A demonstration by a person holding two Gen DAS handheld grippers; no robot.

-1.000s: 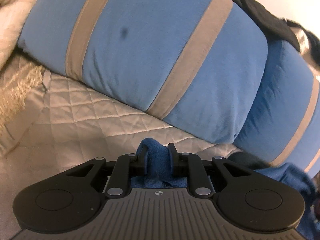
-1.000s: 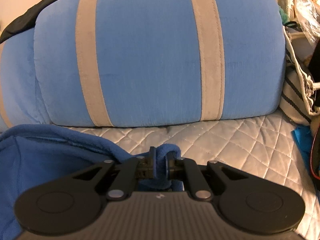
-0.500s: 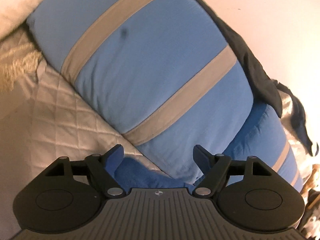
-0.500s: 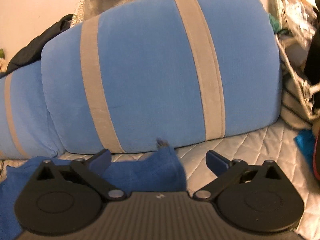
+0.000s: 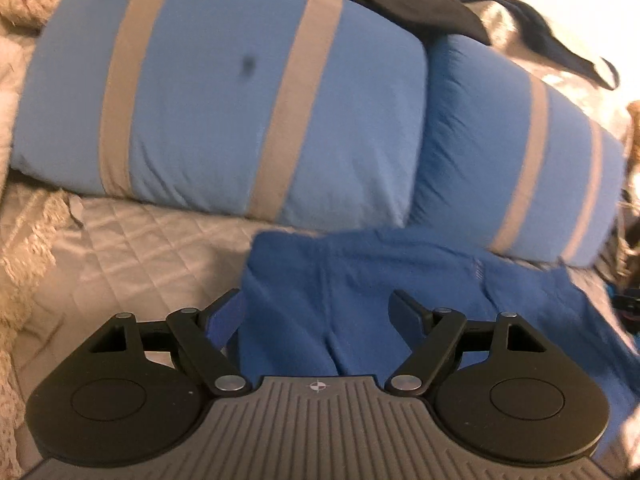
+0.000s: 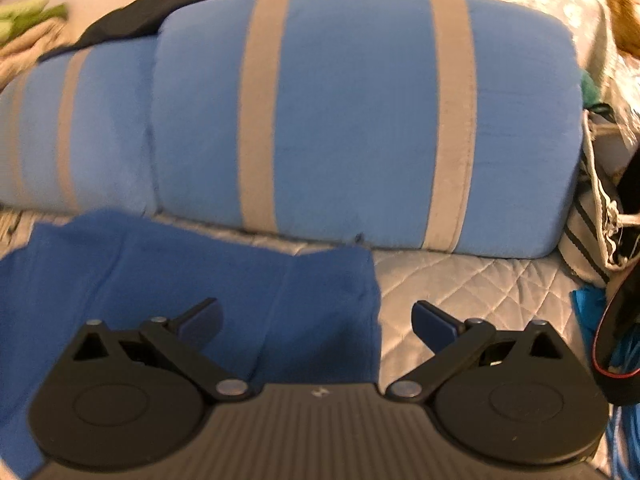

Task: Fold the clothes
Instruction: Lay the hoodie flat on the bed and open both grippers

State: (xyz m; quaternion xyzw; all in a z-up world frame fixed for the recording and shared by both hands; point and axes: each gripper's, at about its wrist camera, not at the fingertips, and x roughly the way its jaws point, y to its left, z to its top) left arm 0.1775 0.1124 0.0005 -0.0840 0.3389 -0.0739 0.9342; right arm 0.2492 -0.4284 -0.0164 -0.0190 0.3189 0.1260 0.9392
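Both tongs spread wide, gripping nothing: left tongs (image 5: 316,312), right tongs (image 6: 316,322). Blue garment (image 5: 360,300) lying flat on quilted bed cover (image 5: 132,248), just before striped blue pillows (image 6: 356,120).

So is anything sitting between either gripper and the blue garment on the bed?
Nothing visible: the blue garment lies flat on the quilt right below the open left gripper and right gripper.

the garment (image 5: 360,304) is matt blue cloth, soft-looking. the pillows (image 6: 360,120) are smooth matt fabric with grey bands. the quilt (image 6: 472,284) is stitched cloth with a slight sheen.
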